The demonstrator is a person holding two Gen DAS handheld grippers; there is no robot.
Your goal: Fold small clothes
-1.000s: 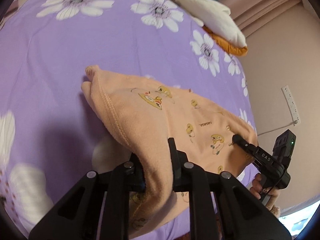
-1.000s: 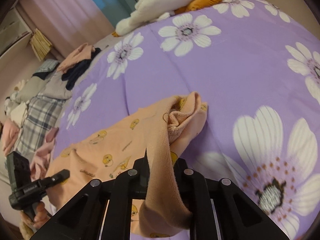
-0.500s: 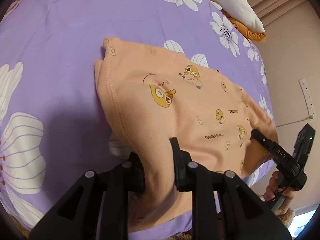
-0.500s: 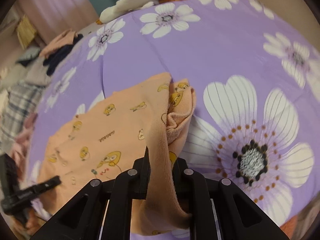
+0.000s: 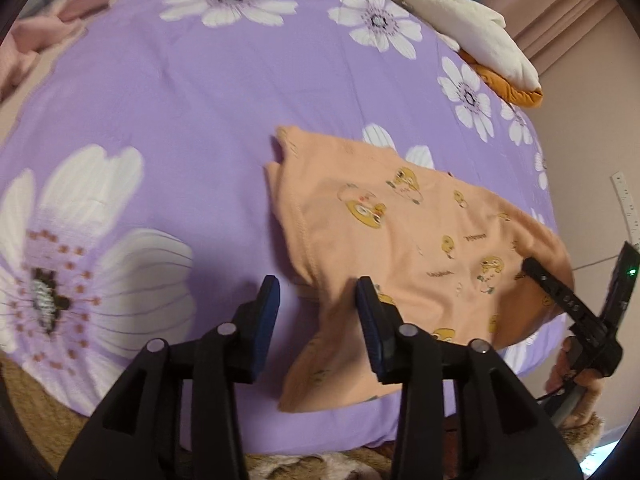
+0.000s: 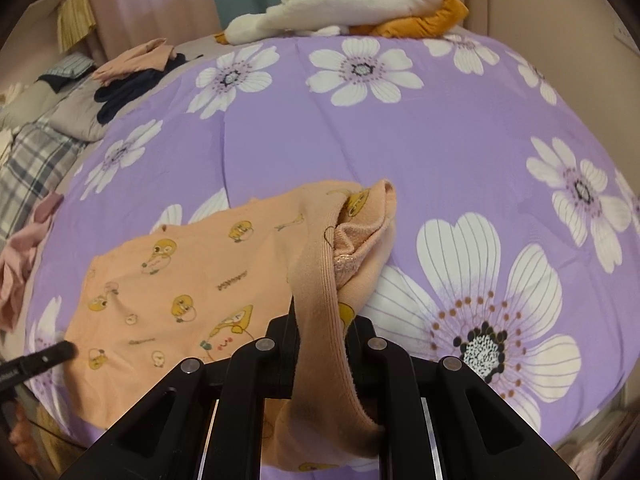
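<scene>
A small peach garment [image 5: 420, 240] printed with yellow ducks lies spread on the purple flowered bedspread [image 5: 180, 92]. My left gripper [image 5: 316, 294] stands over the garment's near edge. Its jaws are opening, and the cloth's hem lies loose between the blue pads [image 5: 266, 304] with neither pressing on it. My right gripper [image 6: 322, 322] is shut on the garment's ribbed band [image 6: 316, 280], which rises bunched from the bed into the jaws. In the left wrist view the right gripper [image 5: 534, 270] grips the garment's far right end. One fingertip of the left gripper [image 6: 60, 350] shows at the right wrist view's left edge.
A white and orange plush heap [image 6: 360, 4] lies at the bed's far edge. Loose clothes [image 6: 132, 68] and plaid bedding [image 6: 28, 160] are piled to the left. A wall with a power strip [image 5: 626, 208] is close on the right. The bed's near edge [image 5: 320, 440] drops off below the grippers.
My left jaws have parted and let go of the garment's hem, which has dropped flat on the bed. The right gripper keeps its hold on the band.
</scene>
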